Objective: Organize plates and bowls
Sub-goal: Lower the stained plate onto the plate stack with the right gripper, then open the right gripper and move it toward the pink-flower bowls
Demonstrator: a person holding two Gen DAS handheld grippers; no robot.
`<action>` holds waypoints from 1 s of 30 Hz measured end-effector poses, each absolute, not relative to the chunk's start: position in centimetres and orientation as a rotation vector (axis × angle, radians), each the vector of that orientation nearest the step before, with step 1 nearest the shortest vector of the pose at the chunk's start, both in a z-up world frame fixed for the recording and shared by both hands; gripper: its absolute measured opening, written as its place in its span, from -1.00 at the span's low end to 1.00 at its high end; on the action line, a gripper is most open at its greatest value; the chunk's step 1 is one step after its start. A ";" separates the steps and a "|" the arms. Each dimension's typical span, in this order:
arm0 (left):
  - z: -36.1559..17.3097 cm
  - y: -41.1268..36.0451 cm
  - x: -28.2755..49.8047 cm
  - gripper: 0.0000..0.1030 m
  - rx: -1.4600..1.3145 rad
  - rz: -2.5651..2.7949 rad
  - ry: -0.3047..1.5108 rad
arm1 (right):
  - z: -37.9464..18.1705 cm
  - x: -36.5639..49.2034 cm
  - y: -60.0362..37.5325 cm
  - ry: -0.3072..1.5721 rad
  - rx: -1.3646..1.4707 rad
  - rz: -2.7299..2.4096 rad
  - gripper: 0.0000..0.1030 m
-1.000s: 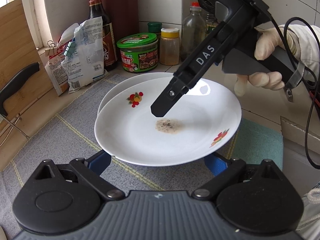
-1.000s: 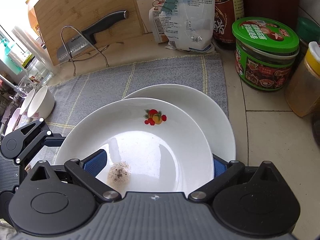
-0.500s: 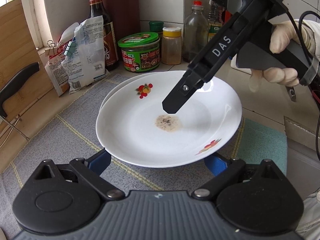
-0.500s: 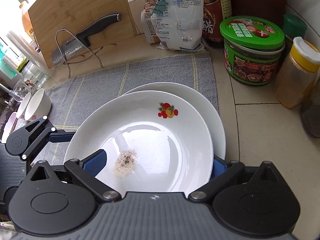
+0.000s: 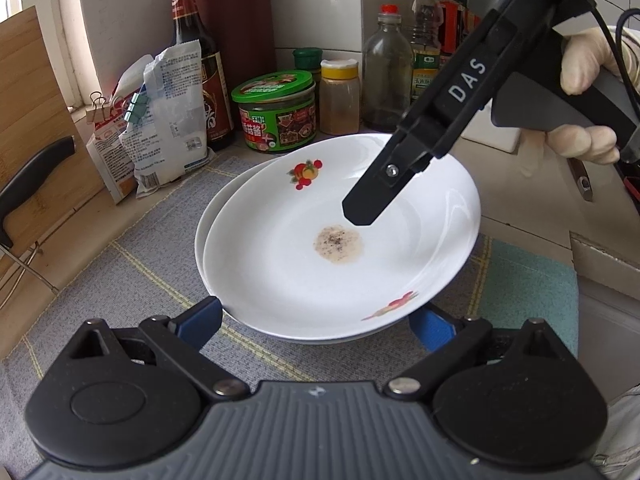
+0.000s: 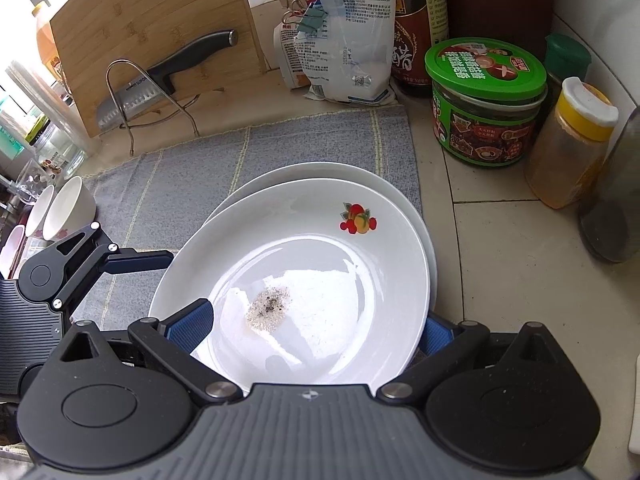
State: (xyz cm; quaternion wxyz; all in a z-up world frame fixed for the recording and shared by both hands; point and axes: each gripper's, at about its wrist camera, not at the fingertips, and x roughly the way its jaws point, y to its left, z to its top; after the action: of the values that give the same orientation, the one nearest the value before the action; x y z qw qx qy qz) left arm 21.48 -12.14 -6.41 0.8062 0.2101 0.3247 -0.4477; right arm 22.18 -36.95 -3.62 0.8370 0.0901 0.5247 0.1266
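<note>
Stacking is the step in hand: the top plate (image 6: pixel 320 264), soiled at its centre, sits nearly square on the lower plate (image 6: pixel 288 174), whose rim peeks out toward 11 o'clock, both on the grey mat (image 6: pixel 224 168). The right gripper (image 5: pixel 360 212) hangs over the plate's well, and I cannot tell whether it pinches the rim, while the left gripper (image 6: pixel 140 262) sits spread wide at the plate's 9 o'clock edge. Next probably comes nudging the pair flush, then fetching the bowls (image 6: pixel 68 208) at far 9 o'clock.
</note>
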 end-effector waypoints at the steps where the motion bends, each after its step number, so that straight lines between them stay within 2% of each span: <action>1: -6.4 -12.2 21.4 0.92 0.448 -0.963 0.693 | -3.6 22.1 -36.9 1.114 0.185 0.264 1.00; 24: -6.5 -12.3 20.8 0.95 0.426 -0.944 0.683 | -3.7 21.2 -35.7 1.149 0.063 0.213 1.00; 30: -5.4 -11.5 20.9 0.99 0.338 -0.918 0.647 | -3.3 20.5 -35.5 1.109 0.016 0.211 1.00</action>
State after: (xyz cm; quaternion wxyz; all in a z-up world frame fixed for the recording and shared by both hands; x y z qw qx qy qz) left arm 20.88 -11.53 -5.44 0.8330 0.1594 0.3052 -0.4330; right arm 20.47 -35.45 -3.30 0.8447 0.0077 0.5257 0.1000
